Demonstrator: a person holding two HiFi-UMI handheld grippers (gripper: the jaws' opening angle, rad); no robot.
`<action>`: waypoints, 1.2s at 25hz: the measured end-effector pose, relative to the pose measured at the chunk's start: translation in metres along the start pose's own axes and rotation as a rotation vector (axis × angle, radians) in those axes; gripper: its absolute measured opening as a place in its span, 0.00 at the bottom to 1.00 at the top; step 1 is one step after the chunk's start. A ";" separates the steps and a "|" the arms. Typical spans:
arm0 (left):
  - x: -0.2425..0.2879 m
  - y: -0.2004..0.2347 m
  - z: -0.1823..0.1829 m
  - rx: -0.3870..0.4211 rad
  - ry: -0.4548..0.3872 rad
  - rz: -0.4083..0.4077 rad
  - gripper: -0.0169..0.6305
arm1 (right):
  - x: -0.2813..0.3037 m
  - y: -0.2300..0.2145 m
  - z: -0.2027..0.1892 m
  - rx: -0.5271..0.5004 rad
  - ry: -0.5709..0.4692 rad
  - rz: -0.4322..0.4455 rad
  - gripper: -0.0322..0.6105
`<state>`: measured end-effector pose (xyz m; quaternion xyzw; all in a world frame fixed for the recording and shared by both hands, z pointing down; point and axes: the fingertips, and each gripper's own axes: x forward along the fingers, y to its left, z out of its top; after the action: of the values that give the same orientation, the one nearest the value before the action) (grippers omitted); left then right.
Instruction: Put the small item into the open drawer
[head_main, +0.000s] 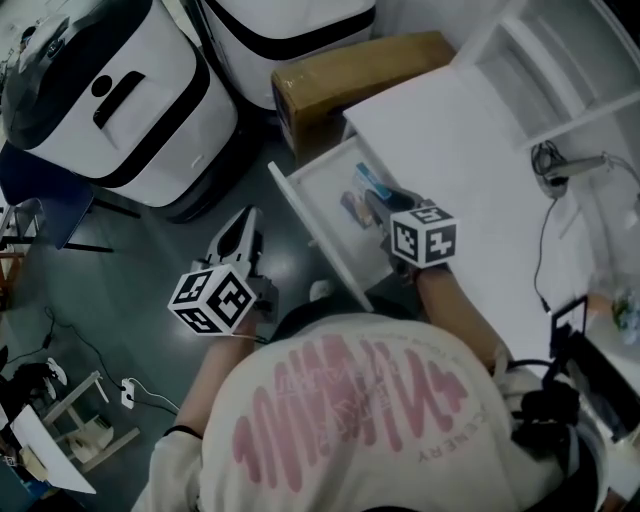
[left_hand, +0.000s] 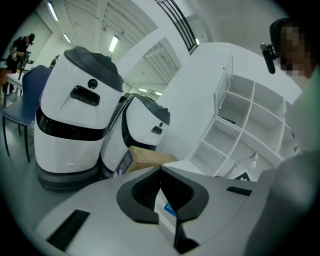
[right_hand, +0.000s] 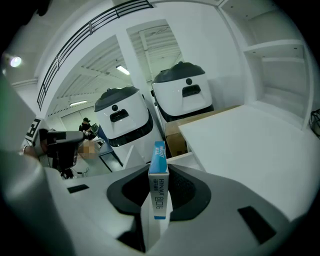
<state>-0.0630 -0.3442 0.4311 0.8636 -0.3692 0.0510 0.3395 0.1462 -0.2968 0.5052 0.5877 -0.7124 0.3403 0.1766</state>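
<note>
My right gripper (head_main: 380, 205) is shut on a small blue-and-white box (right_hand: 159, 172), which stands upright between the pads and sticks out past the tips. In the head view this box (head_main: 368, 180) hangs over the open white drawer (head_main: 300, 200), pulled out from the white desk (head_main: 470, 150). Another small item lies inside the drawer. My left gripper (head_main: 240, 232) is over the grey floor, left of the drawer, its tips together. In the left gripper view a white sliver with a blue mark (left_hand: 169, 209) shows between the pads; I cannot tell what it is.
Two big white machines with dark bands (head_main: 110, 90) (head_main: 290, 30) stand beyond the drawer, with a brown cardboard box (head_main: 350, 70) beside them. White shelves (head_main: 560, 70) rise at the desk's far side. Cables (head_main: 545, 240) lie on the desk, small white bits (head_main: 128, 392) on the floor.
</note>
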 end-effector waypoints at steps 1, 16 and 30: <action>0.000 0.002 -0.002 -0.003 0.005 0.005 0.07 | 0.004 -0.001 -0.004 0.000 0.012 0.002 0.20; -0.014 0.039 -0.034 -0.039 0.066 0.081 0.07 | 0.040 -0.003 -0.061 0.028 0.154 0.005 0.20; -0.019 0.049 -0.046 -0.061 0.094 0.099 0.07 | 0.055 -0.016 -0.105 0.165 0.266 -0.005 0.20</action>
<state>-0.1019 -0.3282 0.4869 0.8303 -0.3964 0.0968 0.3797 0.1322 -0.2647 0.6197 0.5518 -0.6507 0.4722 0.2215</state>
